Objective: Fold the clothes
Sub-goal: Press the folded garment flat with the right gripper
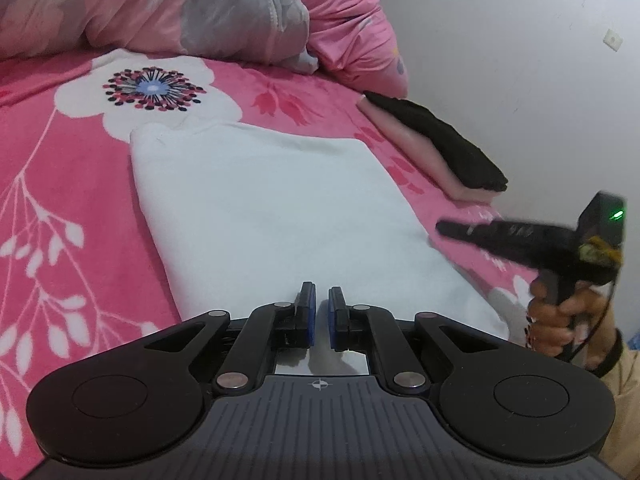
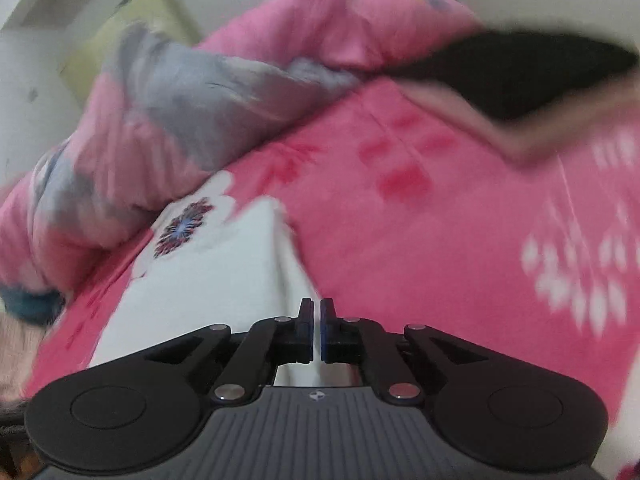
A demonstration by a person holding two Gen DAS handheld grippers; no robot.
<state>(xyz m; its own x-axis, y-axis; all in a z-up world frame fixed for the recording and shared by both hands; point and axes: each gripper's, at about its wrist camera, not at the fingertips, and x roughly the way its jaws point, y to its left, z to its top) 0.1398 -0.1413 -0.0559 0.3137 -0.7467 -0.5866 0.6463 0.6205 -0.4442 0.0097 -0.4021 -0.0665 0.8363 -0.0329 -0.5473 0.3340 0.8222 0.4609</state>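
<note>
White cloth is laid flat on the bed, folded to a long rectangle. Its long axis runs from the near edge toward the far left; the far end stops short of the flower print. The far left corner is slightly bunched; the long edges are straight.

Left gripper is held over the cloth's near end, fingers almost together with a thin gap, nothing seen between them. Right gripper is seen in the left view beside the cloth's right edge, gripped by a hand. In the right view, which is blurred, its fingers are nearly closed; whether cloth is pinched cannot be told.

A stack is noted on the right, near the wall: a pink piece below, a black piece on top, well apart from the white cloth. A bare strip of bed is left between them. A quilt is heaped across the far side. Open bed is seen left of the cloth.
</note>
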